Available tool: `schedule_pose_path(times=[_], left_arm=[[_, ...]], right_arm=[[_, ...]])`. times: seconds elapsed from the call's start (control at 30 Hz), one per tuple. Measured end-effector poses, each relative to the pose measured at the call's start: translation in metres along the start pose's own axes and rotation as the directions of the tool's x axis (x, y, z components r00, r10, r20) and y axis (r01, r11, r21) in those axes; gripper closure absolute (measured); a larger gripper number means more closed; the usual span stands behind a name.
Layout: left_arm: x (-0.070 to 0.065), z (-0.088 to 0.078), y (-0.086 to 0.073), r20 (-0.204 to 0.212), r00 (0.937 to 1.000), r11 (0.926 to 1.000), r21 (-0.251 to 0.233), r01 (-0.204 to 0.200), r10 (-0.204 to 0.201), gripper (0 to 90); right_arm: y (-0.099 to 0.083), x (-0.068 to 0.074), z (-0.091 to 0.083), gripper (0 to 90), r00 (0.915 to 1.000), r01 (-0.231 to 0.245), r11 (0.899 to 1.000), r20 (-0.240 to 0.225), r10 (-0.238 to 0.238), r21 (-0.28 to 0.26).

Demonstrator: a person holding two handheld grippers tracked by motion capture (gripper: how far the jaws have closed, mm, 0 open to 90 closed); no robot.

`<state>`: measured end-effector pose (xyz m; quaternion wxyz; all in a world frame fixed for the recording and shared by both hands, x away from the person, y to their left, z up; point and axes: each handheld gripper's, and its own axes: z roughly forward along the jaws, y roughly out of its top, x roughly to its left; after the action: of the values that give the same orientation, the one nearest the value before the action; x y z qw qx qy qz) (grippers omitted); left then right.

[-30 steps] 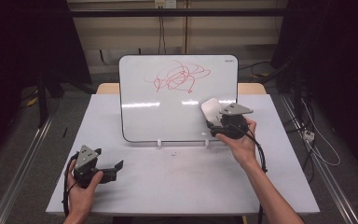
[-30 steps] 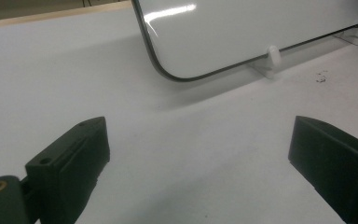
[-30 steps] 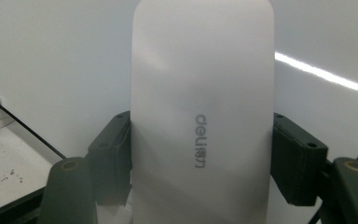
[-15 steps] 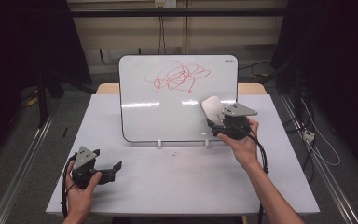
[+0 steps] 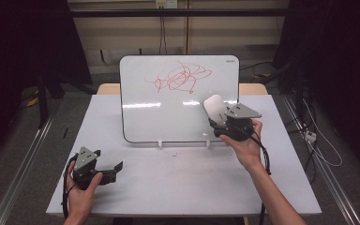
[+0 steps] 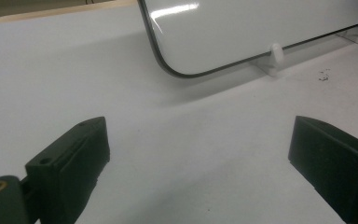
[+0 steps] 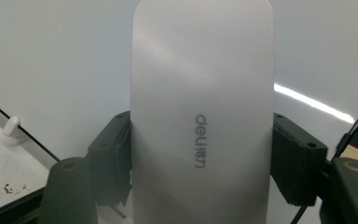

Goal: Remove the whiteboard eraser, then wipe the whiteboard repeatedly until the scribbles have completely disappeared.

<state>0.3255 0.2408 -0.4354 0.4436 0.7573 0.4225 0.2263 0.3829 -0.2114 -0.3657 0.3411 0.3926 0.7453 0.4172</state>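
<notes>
A white board (image 5: 178,101) stands upright on small clips at the back of the table, with a red scribble (image 5: 178,76) on its upper half. My right gripper (image 5: 218,119) is shut on a white oblong eraser (image 5: 214,108), held up in front of the board's lower right part, below the scribble. In the right gripper view the eraser (image 7: 200,112) sits between both black jaws, printed side toward the camera. My left gripper (image 5: 115,169) rests on the table at the front left, open with nothing between its jaws (image 6: 196,154).
The white table (image 5: 178,183) has a wooden strip (image 5: 253,89) behind the board. Small dark crumbs (image 6: 324,77) lie near a board clip (image 6: 275,51). Metal rails run along both sides of the table on the floor.
The right gripper with the eraser has shifted slightly left and up along the board. The left gripper has stayed in place.
</notes>
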Motion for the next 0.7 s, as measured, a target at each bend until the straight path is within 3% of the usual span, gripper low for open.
schedule_pose_path(times=[0.7], left_arm=[[0.002, 0.002, -0.001, 0.007, 1.0000, 0.9999, 0.010, 0.003, -0.003, 5.1]], right_arm=[[0.027, -0.006, 0.003, 31.4, 0.9989, 0.027, 0.999, 0.040, -0.026, -0.046]])
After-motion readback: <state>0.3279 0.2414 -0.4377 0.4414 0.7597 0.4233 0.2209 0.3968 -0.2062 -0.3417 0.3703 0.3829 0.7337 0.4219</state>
